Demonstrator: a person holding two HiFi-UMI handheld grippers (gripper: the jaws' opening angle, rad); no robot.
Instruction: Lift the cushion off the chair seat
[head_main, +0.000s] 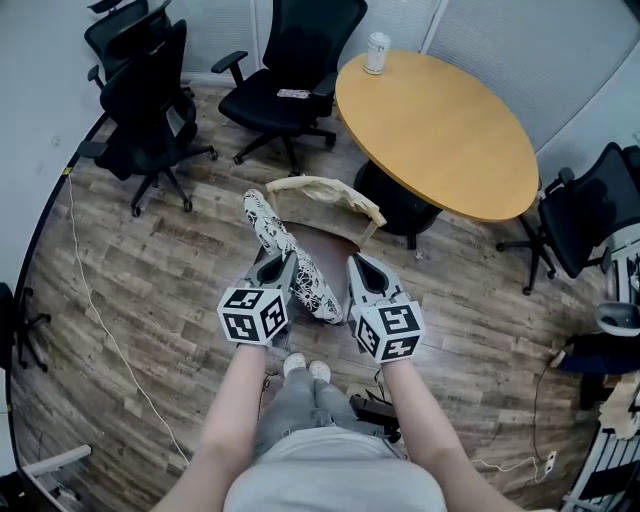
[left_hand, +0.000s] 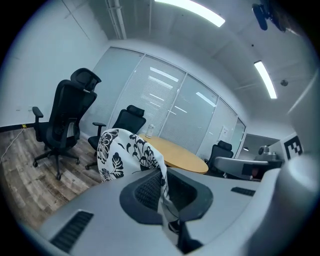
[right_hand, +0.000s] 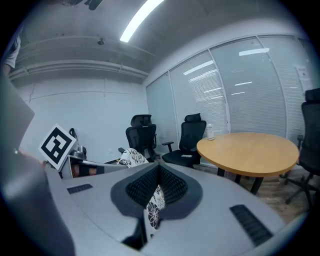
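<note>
Cushion (head_main: 266, 226), floral, hung on edge at 7 o'clock of the chair (head_main: 330, 192), with the left gripper (head_main: 280, 268) and right gripper (head_main: 360, 272) each clamped tight on its fabric; the lift looked nearly complete, and the next move called for raising both evenly.

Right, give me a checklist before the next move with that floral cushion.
1. Grip of the left gripper on the floral cushion: ok, shut on it.
2. Grip of the right gripper on the cushion: ok, shut on its edge.
3. Cushion clear of the wooden chair seat: cannot tell from above.
4. Cushion held flat: not ok, it hangs on edge.
5. Round table apart from the cushion: ok.
</note>
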